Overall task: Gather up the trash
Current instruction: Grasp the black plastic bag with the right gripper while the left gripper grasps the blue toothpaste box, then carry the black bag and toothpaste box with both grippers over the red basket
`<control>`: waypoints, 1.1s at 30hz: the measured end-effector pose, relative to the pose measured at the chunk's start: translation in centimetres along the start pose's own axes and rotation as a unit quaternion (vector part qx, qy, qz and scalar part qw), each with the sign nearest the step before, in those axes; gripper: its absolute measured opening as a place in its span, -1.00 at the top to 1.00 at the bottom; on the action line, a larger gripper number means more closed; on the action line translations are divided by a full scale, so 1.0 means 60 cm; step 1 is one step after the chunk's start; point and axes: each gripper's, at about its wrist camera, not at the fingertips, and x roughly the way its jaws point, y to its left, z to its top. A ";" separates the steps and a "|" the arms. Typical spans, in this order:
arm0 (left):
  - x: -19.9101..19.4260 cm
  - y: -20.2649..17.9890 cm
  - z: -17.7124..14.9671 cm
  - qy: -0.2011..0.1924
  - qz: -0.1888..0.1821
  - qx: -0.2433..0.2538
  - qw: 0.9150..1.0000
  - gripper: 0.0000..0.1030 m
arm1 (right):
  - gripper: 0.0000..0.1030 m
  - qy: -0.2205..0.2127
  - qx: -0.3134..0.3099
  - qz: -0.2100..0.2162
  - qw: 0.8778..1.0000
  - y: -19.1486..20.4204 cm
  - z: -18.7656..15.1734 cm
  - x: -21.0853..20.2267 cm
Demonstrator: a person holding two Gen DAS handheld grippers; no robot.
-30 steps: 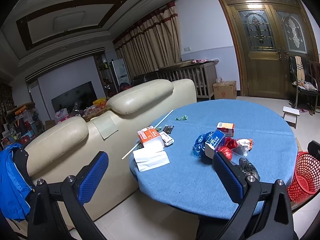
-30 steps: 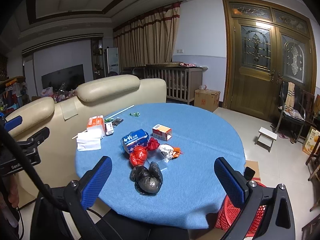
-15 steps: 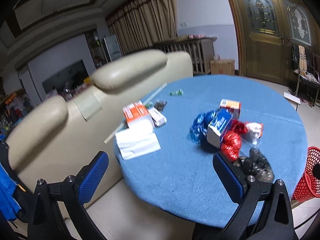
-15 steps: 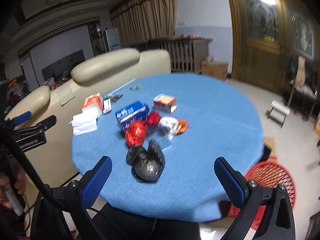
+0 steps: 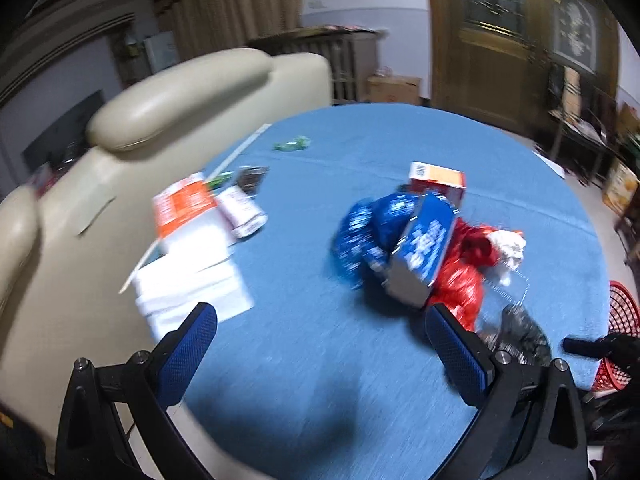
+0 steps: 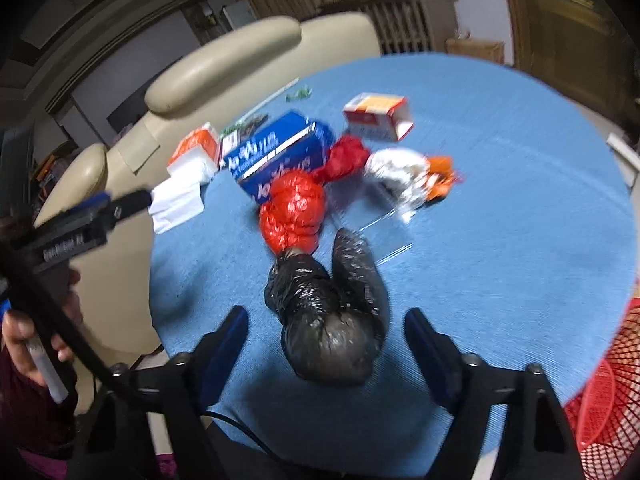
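Observation:
Trash lies on a round blue table (image 5: 320, 360). A crumpled black plastic bag (image 6: 332, 312) sits just ahead of my open right gripper (image 6: 326, 336), between its jaws' line. Beyond it lie a red bag (image 6: 294, 212), a blue box (image 6: 276, 152), a white and orange wrapper (image 6: 412, 176) and an orange-white carton (image 6: 378, 114). My open left gripper (image 5: 320, 340) hovers over the table's near edge, empty. Ahead of it are the blue box (image 5: 424, 248), a blue bag (image 5: 368, 224), the red bag (image 5: 460, 276) and white paper (image 5: 192, 284). Both views are blurred.
A red mesh basket (image 6: 604, 396) stands on the floor at the right of the table; it also shows in the left wrist view (image 5: 616, 340). A cream sofa (image 5: 168, 92) backs against the table's left side. An orange box (image 5: 184, 204) and small wrappers lie near the sofa side.
Both grippers have moved forward and tilted down over the table. The right gripper has come close to the black bag, and its jaws look somewhat narrower. Nothing has been picked up.

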 end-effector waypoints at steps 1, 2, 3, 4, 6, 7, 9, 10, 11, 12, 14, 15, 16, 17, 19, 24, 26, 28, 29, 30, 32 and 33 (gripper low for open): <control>0.010 -0.007 0.009 0.004 -0.008 0.006 1.000 -1.00 | -0.45 0.005 0.004 0.006 1.000 -0.001 0.001 0.010; 0.026 -0.018 0.023 0.012 -0.016 0.015 1.000 -1.00 | -0.45 0.011 0.006 0.009 1.000 -0.005 0.002 0.020; 0.035 -0.027 0.031 0.014 -0.023 0.020 0.999 -1.00 | -0.43 0.016 0.007 0.013 1.000 -0.006 0.002 0.029; 0.043 -0.036 0.038 0.017 -0.034 0.027 0.999 -1.00 | -0.30 0.020 0.007 0.014 1.000 -0.010 0.001 0.036; 0.066 -0.060 0.055 0.025 -0.053 0.043 0.997 -1.00 | -0.01 0.034 0.012 0.024 0.999 -0.016 -0.001 0.049; 0.079 -0.071 0.063 0.031 -0.058 0.050 0.997 -1.00 | 0.06 0.035 0.015 0.030 0.999 -0.018 -0.002 0.052; 0.099 -0.085 0.073 0.042 -0.064 0.056 0.995 -1.00 | 0.16 0.034 0.020 0.049 0.998 -0.022 -0.005 0.053; 0.108 -0.090 0.076 0.048 -0.066 0.055 0.995 -0.99 | 0.22 0.032 0.018 0.055 0.998 -0.022 -0.007 0.051; 0.115 -0.095 0.079 0.053 -0.074 0.054 0.994 -0.86 | 0.25 0.030 0.016 0.061 0.998 -0.022 -0.009 0.048; 0.122 -0.098 0.081 0.061 -0.083 0.053 0.993 -0.64 | 0.27 0.030 0.014 0.063 0.997 -0.024 -0.010 0.046; 0.138 -0.104 0.079 0.079 -0.095 0.052 0.991 -0.08 | 0.29 0.026 0.017 0.068 0.997 -0.031 -0.016 0.037; 0.141 -0.104 0.076 0.086 -0.099 0.051 0.990 0.09 | 0.30 0.024 0.018 0.069 0.997 -0.035 -0.019 0.033; 0.143 -0.105 0.072 0.091 -0.103 0.047 0.989 0.12 | 0.30 0.023 0.021 0.068 0.997 -0.046 -0.023 0.029; 0.141 -0.105 0.070 0.090 -0.105 0.043 0.989 0.13 | 0.30 0.021 0.026 0.068 0.997 -0.053 -0.026 0.023; 0.130 -0.102 0.063 0.079 -0.105 0.036 0.991 0.19 | 0.30 0.015 0.038 0.069 0.997 -0.068 -0.034 0.007; 0.083 -0.082 0.052 0.055 -0.107 0.013 0.993 0.34 | 0.31 -0.012 0.071 0.071 0.995 -0.111 -0.046 -0.048; 0.060 -0.074 0.049 0.042 -0.105 0.004 0.994 0.34 | 0.31 -0.026 0.084 0.076 0.993 -0.128 -0.050 -0.072; 0.038 -0.069 0.051 0.032 -0.104 -0.002 0.994 0.34 | 0.35 -0.040 0.091 0.076 0.992 -0.142 -0.057 -0.095; 0.021 -0.069 0.053 0.024 -0.107 -0.003 0.994 0.34 | 0.35 -0.050 0.093 0.075 0.992 -0.148 -0.060 -0.110; 0.010 -0.071 0.054 0.018 -0.109 -0.002 0.994 0.34 | 0.35 -0.056 0.094 0.074 0.991 -0.158 -0.064 -0.120; -0.019 -0.081 0.054 0.003 -0.110 0.005 0.994 0.34 | 0.35 -0.069 0.098 0.072 0.990 -0.167 -0.068 -0.137; -0.027 -0.085 0.053 -0.001 -0.112 0.006 0.994 0.34 | 0.35 -0.072 0.101 0.070 0.990 -0.172 -0.068 -0.139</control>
